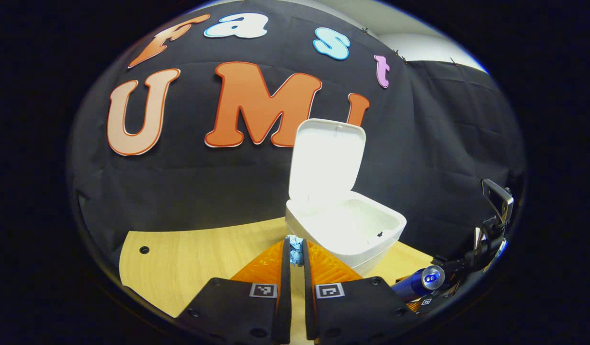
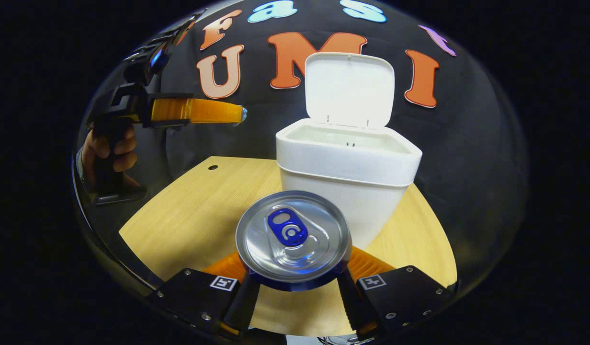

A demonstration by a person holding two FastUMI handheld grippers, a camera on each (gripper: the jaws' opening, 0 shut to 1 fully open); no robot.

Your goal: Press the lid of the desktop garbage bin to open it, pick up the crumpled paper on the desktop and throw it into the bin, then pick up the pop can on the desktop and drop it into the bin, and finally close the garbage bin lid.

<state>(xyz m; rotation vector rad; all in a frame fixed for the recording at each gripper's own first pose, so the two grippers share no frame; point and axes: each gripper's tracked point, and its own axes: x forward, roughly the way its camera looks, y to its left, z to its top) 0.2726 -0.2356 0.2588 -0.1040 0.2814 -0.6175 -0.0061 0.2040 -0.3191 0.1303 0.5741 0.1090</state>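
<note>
Wooden desk (image 2: 189,211) below, the right claw (image 2: 295,282) pinches the pop can (image 2: 292,237), top toward its camera; the left claw (image 1: 295,256), level, pinches crumpled paper (image 1: 295,251) beside the open bin (image 1: 345,230).

Left hand-held gripper (image 1: 295,256) pinching crumpled paper (image 1: 295,251) beside open bin (image 1: 345,230).

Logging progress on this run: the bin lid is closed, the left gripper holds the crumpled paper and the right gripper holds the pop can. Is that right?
Not quite: the lid of the garbage bin stands open, as the right gripper view shows. The rest holds: the left gripper pinches the crumpled paper, and the right gripper clasps the pop can.
</note>
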